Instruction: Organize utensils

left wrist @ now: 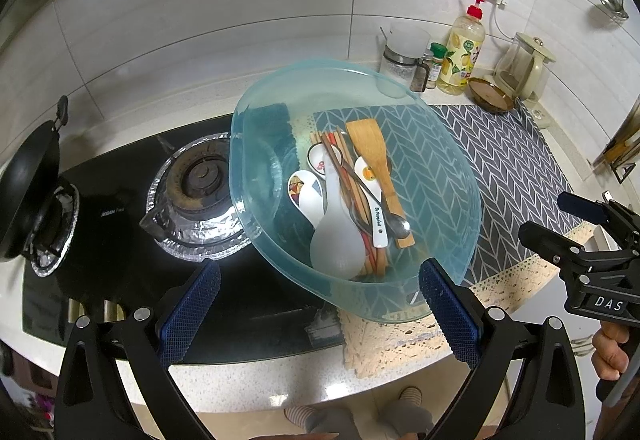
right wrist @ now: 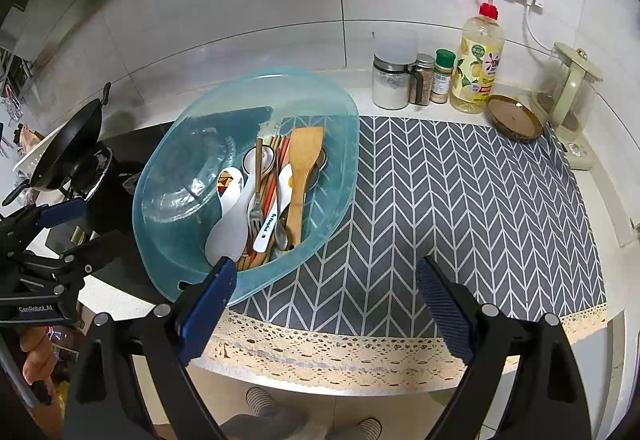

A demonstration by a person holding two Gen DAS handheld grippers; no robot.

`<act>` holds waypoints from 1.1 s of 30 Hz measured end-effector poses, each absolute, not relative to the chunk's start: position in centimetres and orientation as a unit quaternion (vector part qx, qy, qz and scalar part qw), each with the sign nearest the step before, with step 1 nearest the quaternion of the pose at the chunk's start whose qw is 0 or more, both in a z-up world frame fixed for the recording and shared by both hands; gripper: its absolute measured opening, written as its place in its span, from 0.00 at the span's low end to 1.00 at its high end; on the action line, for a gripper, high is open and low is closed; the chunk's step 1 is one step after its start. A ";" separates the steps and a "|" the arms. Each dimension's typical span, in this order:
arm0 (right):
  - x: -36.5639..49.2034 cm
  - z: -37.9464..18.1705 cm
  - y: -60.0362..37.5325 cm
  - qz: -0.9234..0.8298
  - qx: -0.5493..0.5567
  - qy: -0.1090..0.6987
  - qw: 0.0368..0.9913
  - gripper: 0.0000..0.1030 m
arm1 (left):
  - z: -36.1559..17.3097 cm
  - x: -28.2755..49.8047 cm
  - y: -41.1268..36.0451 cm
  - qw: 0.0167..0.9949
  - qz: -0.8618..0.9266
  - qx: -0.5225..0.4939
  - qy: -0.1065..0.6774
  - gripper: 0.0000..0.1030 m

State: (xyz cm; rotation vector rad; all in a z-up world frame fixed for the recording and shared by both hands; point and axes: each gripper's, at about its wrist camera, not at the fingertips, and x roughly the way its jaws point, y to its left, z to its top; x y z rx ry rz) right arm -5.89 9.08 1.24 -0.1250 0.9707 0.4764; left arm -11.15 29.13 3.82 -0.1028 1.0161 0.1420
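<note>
A clear blue plastic basin sits on the counter, partly over the stove edge and the mat. It holds a pile of utensils: a wooden spatula, a white rice paddle, ceramic spoons, chopsticks and metal cutlery. My left gripper is open and empty, just in front of the basin's near rim. My right gripper is open and empty, its left finger at the basin's near edge, the rest over the mat.
A grey chevron mat with a lace edge covers the counter right of the basin. At the back stand spice jars, a soap bottle, a brown dish and a kettle. A gas stove and black wok are left.
</note>
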 end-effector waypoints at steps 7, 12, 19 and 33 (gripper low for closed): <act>-6.0 1.2 9.2 0.228 -0.060 0.462 0.855 0.86 | 3.8 -11.1 29.1 0.870 0.067 -0.050 0.486 0.96; -6.0 1.1 9.3 0.228 -0.061 0.462 0.855 0.86 | 3.8 -11.0 29.2 0.870 0.067 -0.049 0.486 0.96; -6.2 1.2 9.7 0.220 -0.063 0.463 0.856 0.86 | 4.2 -11.0 30.0 0.869 0.057 -0.039 0.489 0.96; -5.6 1.2 10.1 0.214 -0.053 0.478 0.850 0.86 | 5.3 -10.4 30.4 0.866 0.051 -0.014 0.497 0.96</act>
